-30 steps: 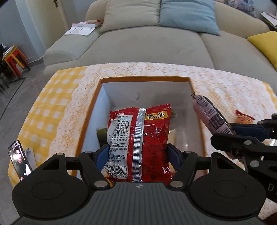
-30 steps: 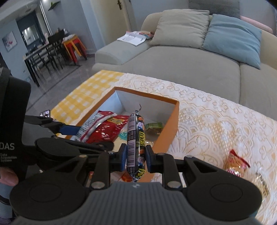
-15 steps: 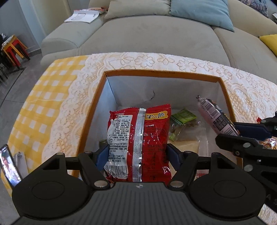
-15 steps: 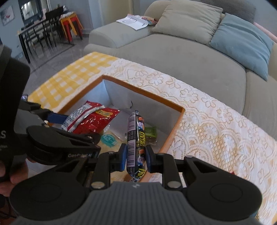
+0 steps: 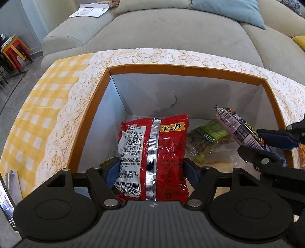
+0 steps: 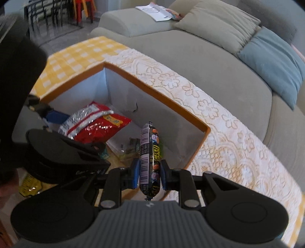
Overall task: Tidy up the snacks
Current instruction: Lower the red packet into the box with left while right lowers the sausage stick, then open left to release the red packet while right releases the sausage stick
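The red snack bag (image 5: 154,158) hangs upright over the open box (image 5: 183,71), inside its orange rim, with its silver back seam facing the left wrist camera. The left gripper (image 5: 152,171) has its jaws closed on the bag's lower half, 1 blue pad pressed against each side. Just to the right, the sausage stick (image 6: 150,160) is clamped around its middle by the narrowly closed jaws of the right gripper (image 6: 149,172); it stands nearly upright in that camera, and the left view shows it tilted over the box's right side.

On the box floor below lie a green packet (image 5: 208,131) and some clear wrapping, partly hidden by the bag. The box has white inner walls, the far 1 marked by a small dark tear. It sits on a tabletop covered by a white lace cloth (image 6: 219,122) over yellow gingham (image 5: 36,114). Beyond is a grey sofa (image 5: 171,32) with a blue cushion (image 6: 274,63), a beige cushion (image 6: 217,21) and an open booklet (image 5: 89,11).
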Demonstrator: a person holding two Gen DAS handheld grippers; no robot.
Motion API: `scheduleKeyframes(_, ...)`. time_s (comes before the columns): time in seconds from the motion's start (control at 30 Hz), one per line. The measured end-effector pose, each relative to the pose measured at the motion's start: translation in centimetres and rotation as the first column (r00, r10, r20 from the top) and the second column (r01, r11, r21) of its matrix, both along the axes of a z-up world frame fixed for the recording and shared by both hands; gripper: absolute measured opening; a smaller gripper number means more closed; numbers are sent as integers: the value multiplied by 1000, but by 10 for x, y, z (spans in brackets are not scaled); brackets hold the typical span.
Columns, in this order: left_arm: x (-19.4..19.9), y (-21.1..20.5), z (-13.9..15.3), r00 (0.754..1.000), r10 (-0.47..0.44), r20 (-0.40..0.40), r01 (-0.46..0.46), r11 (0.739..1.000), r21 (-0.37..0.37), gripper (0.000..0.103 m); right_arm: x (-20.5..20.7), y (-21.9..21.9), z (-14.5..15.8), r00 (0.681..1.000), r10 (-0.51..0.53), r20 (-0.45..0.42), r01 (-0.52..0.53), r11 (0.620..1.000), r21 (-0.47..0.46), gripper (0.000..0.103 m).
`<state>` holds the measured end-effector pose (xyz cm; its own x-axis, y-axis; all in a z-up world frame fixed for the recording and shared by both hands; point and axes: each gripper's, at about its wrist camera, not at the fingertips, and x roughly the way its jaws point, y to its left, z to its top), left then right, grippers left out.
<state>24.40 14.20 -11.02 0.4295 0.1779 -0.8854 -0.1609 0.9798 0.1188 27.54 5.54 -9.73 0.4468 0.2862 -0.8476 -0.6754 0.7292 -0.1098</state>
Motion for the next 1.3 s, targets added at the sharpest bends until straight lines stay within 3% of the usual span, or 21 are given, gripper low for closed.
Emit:
scheduleKeyframes(0.33, 0, 2, -2, 1000, -8, 19, 9, 999, -38, 82, -4, 7, -2, 996, 66, 67, -62, 996, -72, 20)
scheduleKeyframes(0.63, -5, 18, 3, 999, 14, 40, -7, 986, -164, 83, 1, 1, 4, 998, 50, 24, -49, 998, -30, 23)
scheduleKeyframes(0.87, -11, 26, 13, 993, 11, 114, 15, 974, -227, 84, 3, -13, 17, 1000, 0, -14, 0, 999, 53, 28)
scheduleKeyframes(1.3, -21, 13, 18, 992, -23, 123, 46, 982, -186, 82, -17, -20, 23, 1000, 11, -12, -10, 997, 81, 30)
